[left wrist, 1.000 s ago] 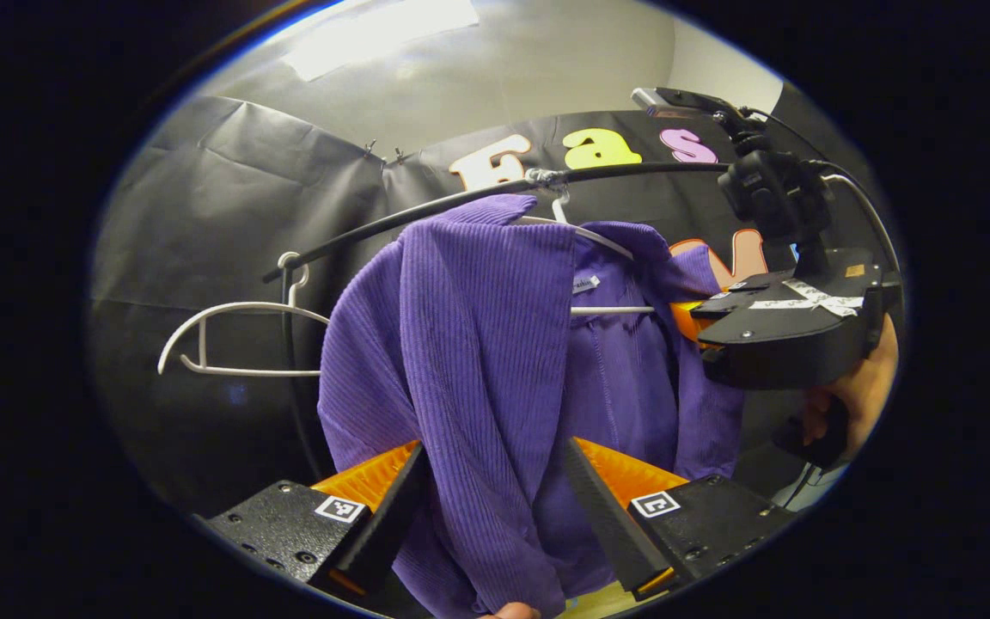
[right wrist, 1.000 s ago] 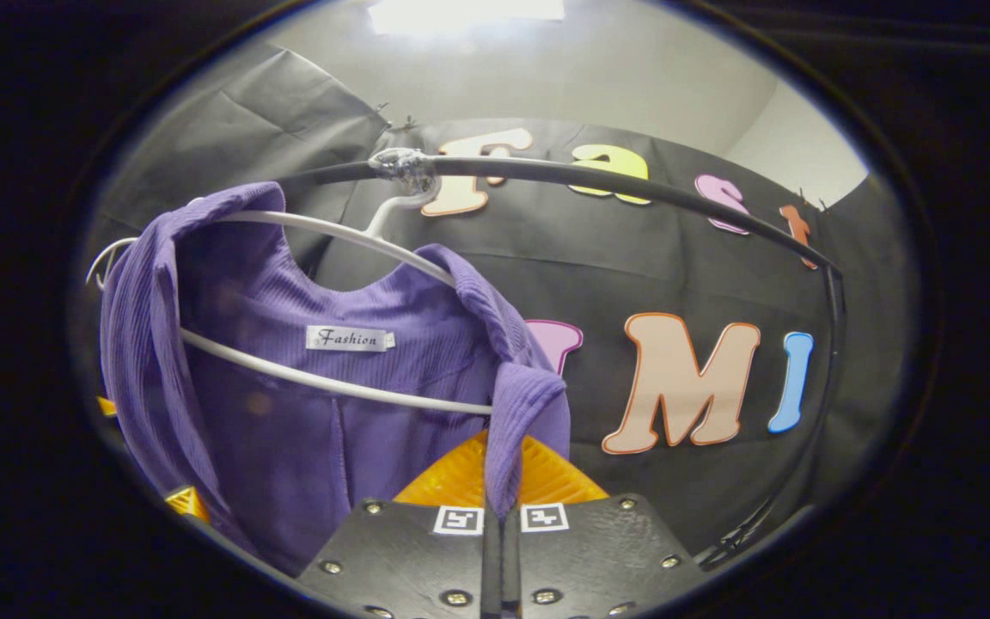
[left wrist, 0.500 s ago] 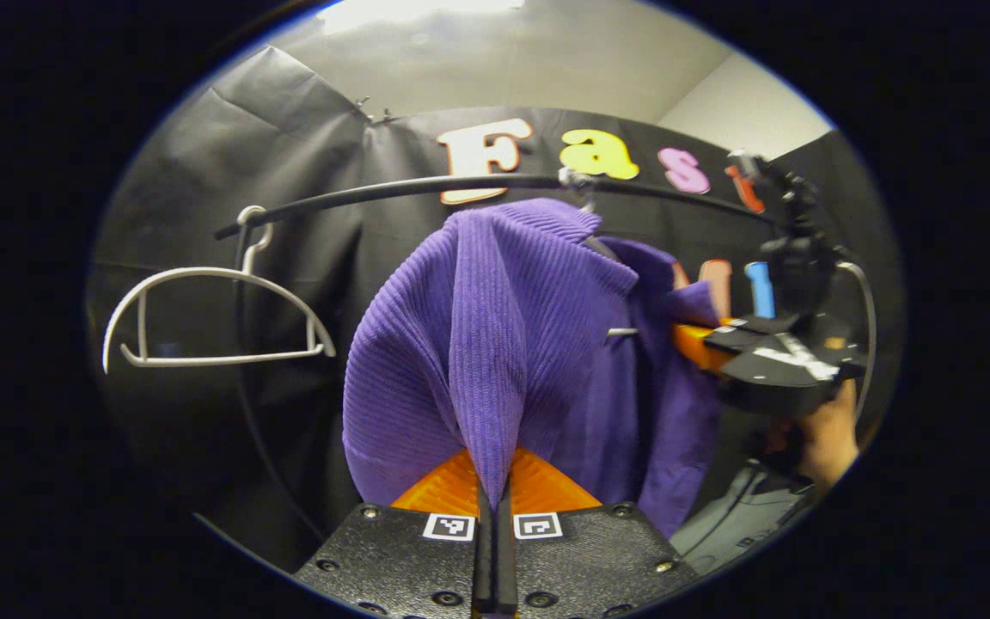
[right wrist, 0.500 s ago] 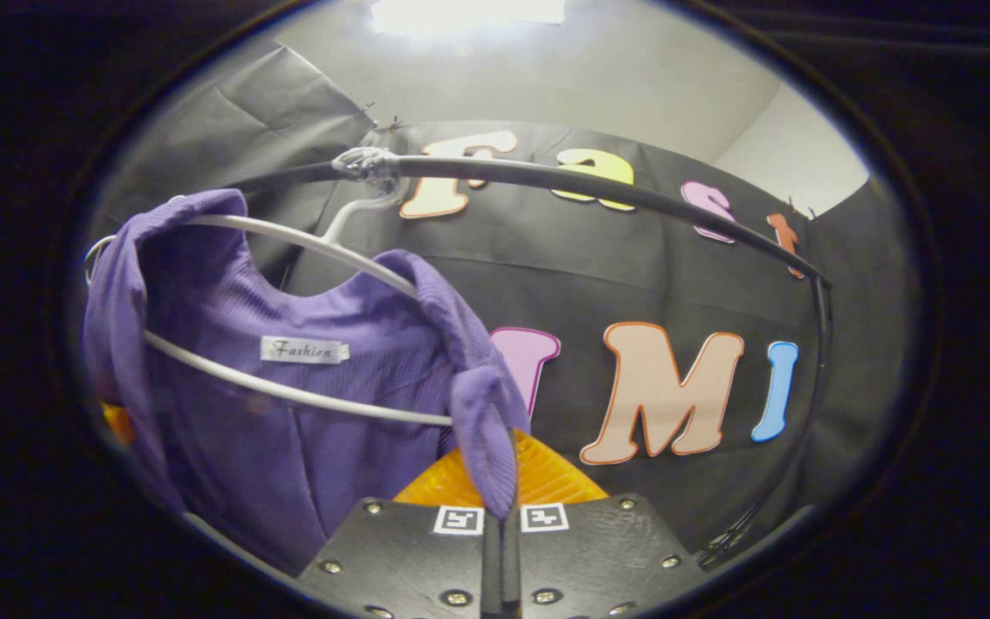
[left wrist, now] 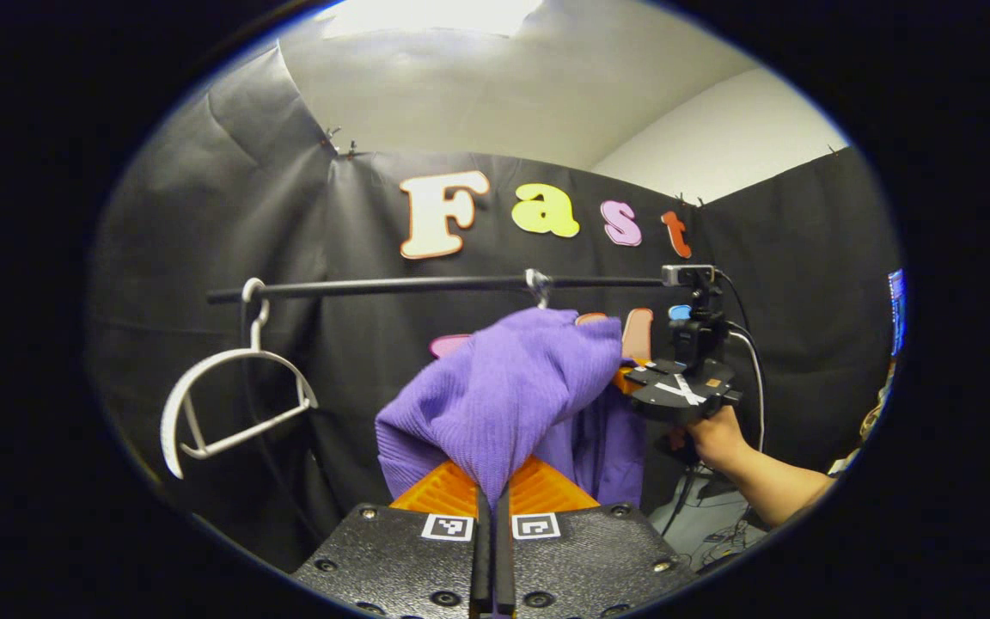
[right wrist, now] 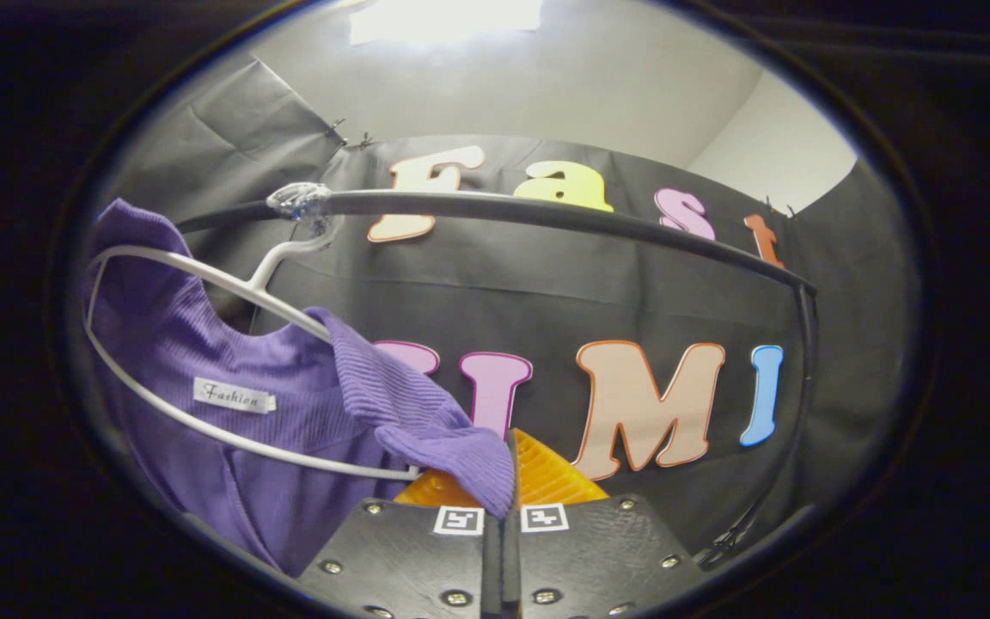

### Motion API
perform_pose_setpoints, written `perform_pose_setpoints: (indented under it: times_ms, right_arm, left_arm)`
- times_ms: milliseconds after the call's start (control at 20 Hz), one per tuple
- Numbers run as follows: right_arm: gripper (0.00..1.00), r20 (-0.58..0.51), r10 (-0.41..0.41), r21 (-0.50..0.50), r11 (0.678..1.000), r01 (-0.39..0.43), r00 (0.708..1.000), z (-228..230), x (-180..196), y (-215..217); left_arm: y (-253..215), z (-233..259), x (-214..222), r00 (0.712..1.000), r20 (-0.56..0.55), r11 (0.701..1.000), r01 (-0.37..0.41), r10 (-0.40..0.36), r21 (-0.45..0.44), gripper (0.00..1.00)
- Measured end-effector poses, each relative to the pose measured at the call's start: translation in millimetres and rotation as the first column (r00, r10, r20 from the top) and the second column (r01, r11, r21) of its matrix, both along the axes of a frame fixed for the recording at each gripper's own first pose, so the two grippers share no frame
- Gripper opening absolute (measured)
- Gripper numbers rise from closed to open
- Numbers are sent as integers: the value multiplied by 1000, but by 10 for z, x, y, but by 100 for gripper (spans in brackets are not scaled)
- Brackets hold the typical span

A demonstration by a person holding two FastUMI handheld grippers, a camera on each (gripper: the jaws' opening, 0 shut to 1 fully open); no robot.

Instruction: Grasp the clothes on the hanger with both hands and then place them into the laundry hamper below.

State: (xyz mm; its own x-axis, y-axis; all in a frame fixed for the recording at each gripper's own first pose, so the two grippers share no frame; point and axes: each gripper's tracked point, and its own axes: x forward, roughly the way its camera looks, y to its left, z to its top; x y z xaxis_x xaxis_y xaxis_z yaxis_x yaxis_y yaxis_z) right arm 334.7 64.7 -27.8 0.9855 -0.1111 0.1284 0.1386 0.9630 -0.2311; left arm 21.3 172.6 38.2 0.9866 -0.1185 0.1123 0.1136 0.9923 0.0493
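Since half a second ago we've backed the left gripper [left wrist: 492, 516] away from the rail [left wrist: 426, 284]: in the left gripper view the rail now sits farther off and level, and the purple top [left wrist: 508, 391] stretches out from below it toward us. In the right gripper view the top's near shoulder has slid down the white hanger [right wrist: 203, 279], whose upper arm is now bare.

Left gripper: jaws clenched on a fold of the purple top, fabric pinched between the fingers and rising from them into a bunched hump below the rail.

Right gripper [right wrist: 502, 507]: jaws pressed together on the top's other shoulder edge, cloth draped over the finger tips. From the left gripper view we see it [left wrist: 632, 378] below the rail, touching the far side of the top, with a hand [left wrist: 716, 434] and bare forearm holding it from underneath.

The top's neck and back panel hang inside the hanger loop, below the rail's left part in the right gripper view; the hanger hook is on the rail at a clear clip [right wrist: 299, 200].

A second white hanger [left wrist: 233, 400], empty and tilted, hangs at the rail's left end in the left gripper view.
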Motion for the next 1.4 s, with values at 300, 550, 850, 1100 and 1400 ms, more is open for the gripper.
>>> perform_pose_setpoints:
  times_ms: [300, 550, 850, 1100, 1400]
  right_arm:
    - [1, 54, -57, -25, 998, 59, 997, 275, 216, -132]
    - [1, 44, -66, -42, 997, 68, 997, 237, 496, -210]
    - [1, -48, -73, 60, 995, 76, 996, -267, 860, -342]
    - [2, -159, -65, 137, 987, 87, 985, -818, 1041, -470]
    - [1, -266, 45, 150, 989, -5, 963, -1596, 950, -256]
  left_arm:
    - [475, 522, 189, 989, 85, 993, -120, 120, -11, 4]
    - [841, 592, 608, 974, 80, 977, -210, 212, -30, 0]
    - [914, 146, 1052, 981, 5, 979, -193, 193, -68, 0]
    - [909, -252, 1255, 985, -48, 981, -168, 164, -93, 2]
    - [991, -939, 1361, 970, -163, 965, -205, 179, -162, 2]
